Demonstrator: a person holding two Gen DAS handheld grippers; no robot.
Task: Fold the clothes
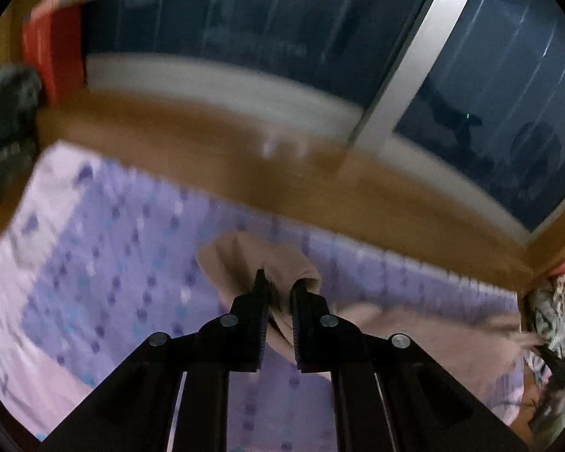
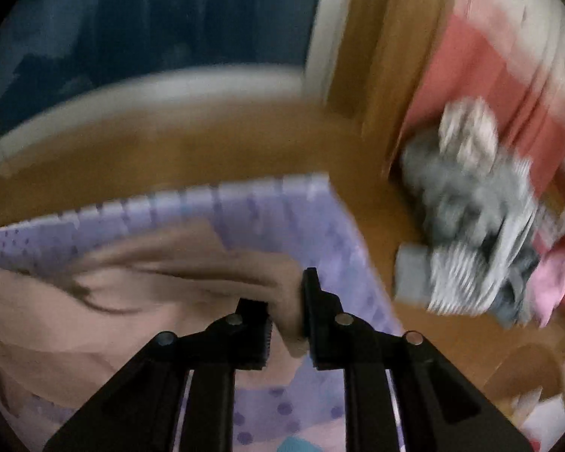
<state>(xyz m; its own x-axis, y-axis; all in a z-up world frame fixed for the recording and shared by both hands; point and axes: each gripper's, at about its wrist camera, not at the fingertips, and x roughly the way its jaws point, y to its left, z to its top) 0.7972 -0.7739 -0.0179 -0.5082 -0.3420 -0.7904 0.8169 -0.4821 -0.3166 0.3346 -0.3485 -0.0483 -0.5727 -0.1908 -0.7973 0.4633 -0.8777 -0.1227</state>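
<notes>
A beige garment (image 1: pixel 241 260) is held up over a purple dotted mat (image 1: pixel 113 226). My left gripper (image 1: pixel 280 286) is shut on one bunched edge of it; the cloth trails right and down (image 1: pixel 433 339). In the right wrist view my right gripper (image 2: pixel 288 293) is shut on another bunched edge of the same beige garment (image 2: pixel 132 282), which stretches away to the left over the mat (image 2: pixel 267 203). Both views are blurred by motion.
The mat lies on a wooden floor (image 1: pixel 207 132) beside a dark window (image 1: pixel 245 19). A pile of grey, striped and pink clothes (image 2: pixel 478 226) lies on the floor right of the mat, against a red and white surface (image 2: pixel 489 56). Dark clothes (image 1: pixel 3 132) and a red box (image 1: pixel 52 52) sit at far left.
</notes>
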